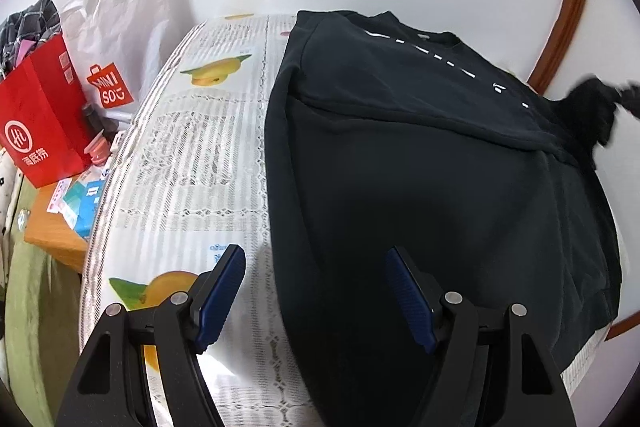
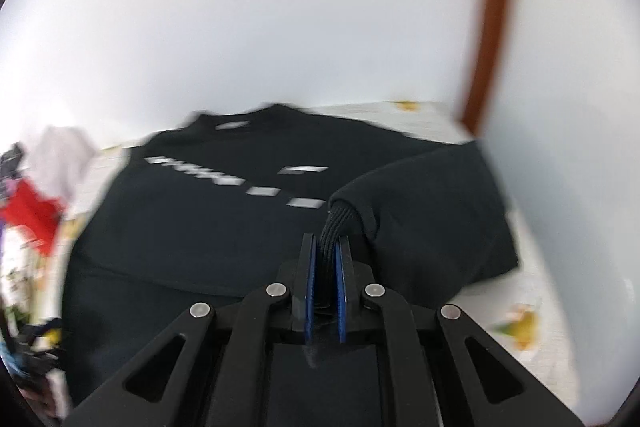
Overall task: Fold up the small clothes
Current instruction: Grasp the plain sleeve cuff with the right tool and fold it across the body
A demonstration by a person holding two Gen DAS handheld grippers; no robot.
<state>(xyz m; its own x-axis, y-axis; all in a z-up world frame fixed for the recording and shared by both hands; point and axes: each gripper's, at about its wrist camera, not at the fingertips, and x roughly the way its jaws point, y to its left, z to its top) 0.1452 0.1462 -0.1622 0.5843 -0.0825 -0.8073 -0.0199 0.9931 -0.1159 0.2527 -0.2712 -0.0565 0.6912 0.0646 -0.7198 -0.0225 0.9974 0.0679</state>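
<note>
A black sweatshirt [image 1: 420,167] is spread on the table [image 1: 192,155], which is covered with a lace-patterned cloth printed with fruit; the collar lies toward the far wall, and the left sleeve appears already folded across the chest. The step in hand is judged to be the folding-in of the right sleeve. The ribbed cuff [image 2: 335,223] is pinched in the right claw [image 2: 325,247], whose blue pads are closed tight on it, and the sleeve is lifted in an arch off the body of the garment.

For a clean fold, the cuff should be carried across the chest and kept low, so that the sleeve is laid flat rather than dropped in a heap. The grip should be kept until the sleeve rests on the body, then released without dragging. The torso should not be pulled along with it; the view is blurred, which suggests fast travel.

The left claw [image 1: 316,291] is held wide open above the garment's near left edge. Nothing is held in it, and whether anything is touched cannot be told.
</note>
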